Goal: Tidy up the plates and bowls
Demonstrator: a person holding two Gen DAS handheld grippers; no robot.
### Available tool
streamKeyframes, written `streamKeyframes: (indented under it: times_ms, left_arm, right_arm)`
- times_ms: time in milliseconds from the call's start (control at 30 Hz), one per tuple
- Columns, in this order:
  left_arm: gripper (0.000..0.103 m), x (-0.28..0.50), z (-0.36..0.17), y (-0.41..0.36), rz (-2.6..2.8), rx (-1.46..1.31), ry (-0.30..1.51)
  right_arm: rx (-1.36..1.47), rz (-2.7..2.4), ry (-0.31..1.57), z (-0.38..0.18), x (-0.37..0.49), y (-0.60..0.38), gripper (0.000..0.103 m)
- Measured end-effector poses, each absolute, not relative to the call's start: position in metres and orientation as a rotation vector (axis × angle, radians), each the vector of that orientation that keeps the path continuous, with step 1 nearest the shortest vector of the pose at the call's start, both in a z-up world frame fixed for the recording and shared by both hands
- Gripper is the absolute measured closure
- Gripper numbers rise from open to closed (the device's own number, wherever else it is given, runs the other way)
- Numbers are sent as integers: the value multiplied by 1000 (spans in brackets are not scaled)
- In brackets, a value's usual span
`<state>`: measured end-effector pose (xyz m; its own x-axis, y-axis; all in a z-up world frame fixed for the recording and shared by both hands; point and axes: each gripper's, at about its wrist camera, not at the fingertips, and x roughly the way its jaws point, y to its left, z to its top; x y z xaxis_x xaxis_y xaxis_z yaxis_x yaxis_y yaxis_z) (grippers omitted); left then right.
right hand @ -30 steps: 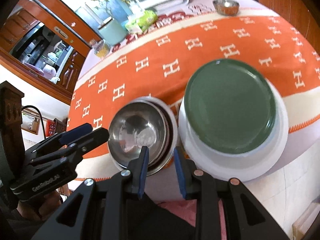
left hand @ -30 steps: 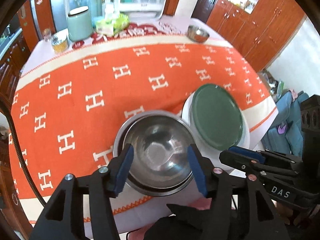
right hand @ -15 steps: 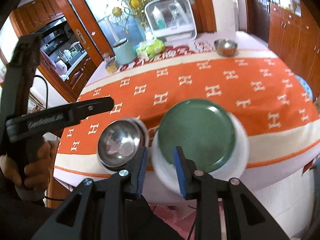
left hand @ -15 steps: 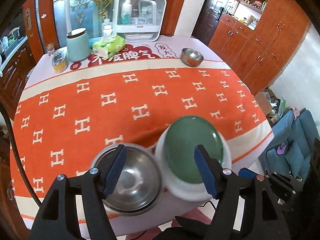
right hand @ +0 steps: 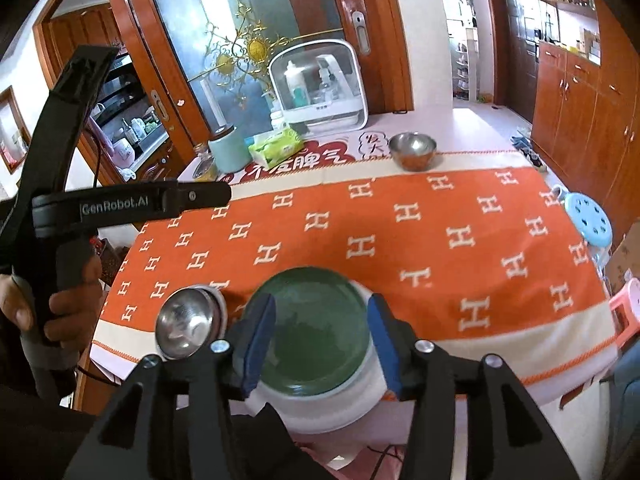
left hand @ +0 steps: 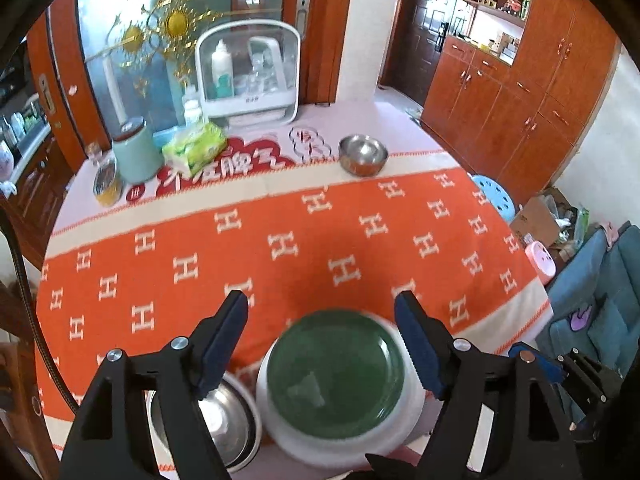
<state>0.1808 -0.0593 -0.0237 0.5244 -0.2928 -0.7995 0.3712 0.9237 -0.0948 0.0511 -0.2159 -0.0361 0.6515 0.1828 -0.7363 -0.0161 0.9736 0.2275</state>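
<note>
A green plate (left hand: 336, 372) (right hand: 320, 320) lies on a larger white plate (left hand: 280, 432) (right hand: 332, 412) at the near edge of the orange cloth. Just left of it sit nested steel bowls (left hand: 232, 428) (right hand: 186, 324). A single small steel bowl (left hand: 363, 154) (right hand: 414, 148) stands at the far side. My left gripper (left hand: 322, 300) hovers above the plates, jaws opening, with nothing between them. My right gripper (right hand: 320, 308) hangs over the green plate, its jaws also opening and empty. A hand (right hand: 68, 304) holds the left gripper's handle.
At the back stand a mint canister (left hand: 134, 156), a green tissue pack (left hand: 196, 148), a glass jar (left hand: 106, 182) and a white storage box (left hand: 250, 76). A blue stool (right hand: 590, 220) and a pink stool (right hand: 628, 312) are to the right, with wooden cabinets (left hand: 520, 92) behind.
Both grippers have drawn back and risen from the bowls and plates, so more of the table shows. Both pairs of jaws stand wider. The dishes have not moved.
</note>
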Motion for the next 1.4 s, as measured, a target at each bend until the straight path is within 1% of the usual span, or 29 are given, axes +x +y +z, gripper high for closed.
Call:
streamKeyframes:
  times_ms: [167,233,400,767,1000,1167,1267,1400]
  left_arm:
    - [25,198,-7,-97,-364,110,887]
    - [24,205,-2,-110,-349,117,875]
    - [23,230,5,-145,-299,133,862]
    - [23,302,2,-199,-197,99,906]
    - [23,346,-4,-210,-137,75,916]
    - [23,381,-14,-217,-108,43,941]
    - [23,397,-24,-219,-139,-26,966]
    - [23,415,-40,-226,-125,-40,987]
  right_arm:
    - [198,117,820,-27,73,-258,50]
    - [195,111,799,-22,84,-277,44]
    - [183,99,729,-7,117,-327,37]
    - [154,115,670,15,206,-397,35]
    - [195,145,650,17,269,-422,35]
    - [237,141,646,9,306,-436,35]
    - [256,127,644,-2,324,-443,34]
    - [274,126,661,-22,346,-451,35]
